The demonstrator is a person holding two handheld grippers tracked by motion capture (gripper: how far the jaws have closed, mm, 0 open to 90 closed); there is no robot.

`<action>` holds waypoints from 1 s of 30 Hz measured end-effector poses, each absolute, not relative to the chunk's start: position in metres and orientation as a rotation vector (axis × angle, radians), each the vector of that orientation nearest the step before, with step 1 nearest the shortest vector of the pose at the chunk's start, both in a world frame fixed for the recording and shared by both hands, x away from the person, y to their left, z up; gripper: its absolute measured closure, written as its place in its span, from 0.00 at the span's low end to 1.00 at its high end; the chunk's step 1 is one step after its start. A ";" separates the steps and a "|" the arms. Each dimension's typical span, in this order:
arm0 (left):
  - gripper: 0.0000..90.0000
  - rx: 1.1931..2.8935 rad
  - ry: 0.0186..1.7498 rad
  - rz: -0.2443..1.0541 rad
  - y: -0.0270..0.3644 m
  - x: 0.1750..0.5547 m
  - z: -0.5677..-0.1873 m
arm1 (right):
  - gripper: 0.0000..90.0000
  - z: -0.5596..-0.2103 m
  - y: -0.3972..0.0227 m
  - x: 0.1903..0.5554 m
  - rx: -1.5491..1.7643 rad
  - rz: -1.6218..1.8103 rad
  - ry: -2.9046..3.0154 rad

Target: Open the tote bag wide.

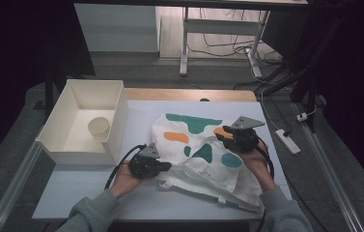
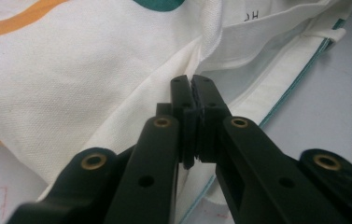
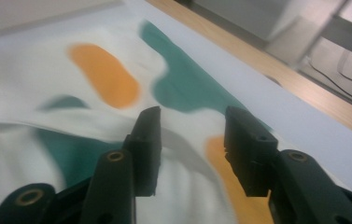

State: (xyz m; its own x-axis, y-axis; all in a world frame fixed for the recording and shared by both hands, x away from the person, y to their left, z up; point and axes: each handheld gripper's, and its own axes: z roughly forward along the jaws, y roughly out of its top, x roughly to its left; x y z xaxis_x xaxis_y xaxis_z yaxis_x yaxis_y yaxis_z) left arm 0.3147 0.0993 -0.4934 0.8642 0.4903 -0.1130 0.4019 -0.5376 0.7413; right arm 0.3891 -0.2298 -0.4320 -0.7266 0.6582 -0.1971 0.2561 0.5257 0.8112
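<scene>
obstacle: white bin [image 1: 117,116] left | free: table [image 1: 73,193] front-left

Rumpled white blotch-printed cloth bag [image 1: 203,154], flat

A cloth bag [image 1: 203,154] lies spread on the worktop [image 1: 73,188], its near-left edge between the left gripper's [image 1: 162,166] fingers [image 2: 183,100]. The right gripper [image 1: 225,137] hangs over the bag's far-right part. Left of both grippers' fingers stands a box [image 1: 117,121], a cup [image 1: 99,128] inside it.
</scene>
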 end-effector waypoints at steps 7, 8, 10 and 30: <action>0.97 2.203 0.639 0.151 0.100 0.313 -0.492 | 0.57 -0.440 -0.213 0.355 0.647 1.188 2.442; 0.97 2.201 0.641 0.147 0.100 0.314 -0.492 | 0.57 -0.440 -0.213 0.355 0.647 1.188 2.442; 0.97 2.203 0.636 0.148 0.100 0.314 -0.492 | 0.55 -0.446 -0.213 0.348 0.640 1.185 2.475; 0.97 2.196 0.637 0.152 0.100 0.314 -0.492 | 0.55 -0.469 -0.181 0.310 0.525 1.101 2.612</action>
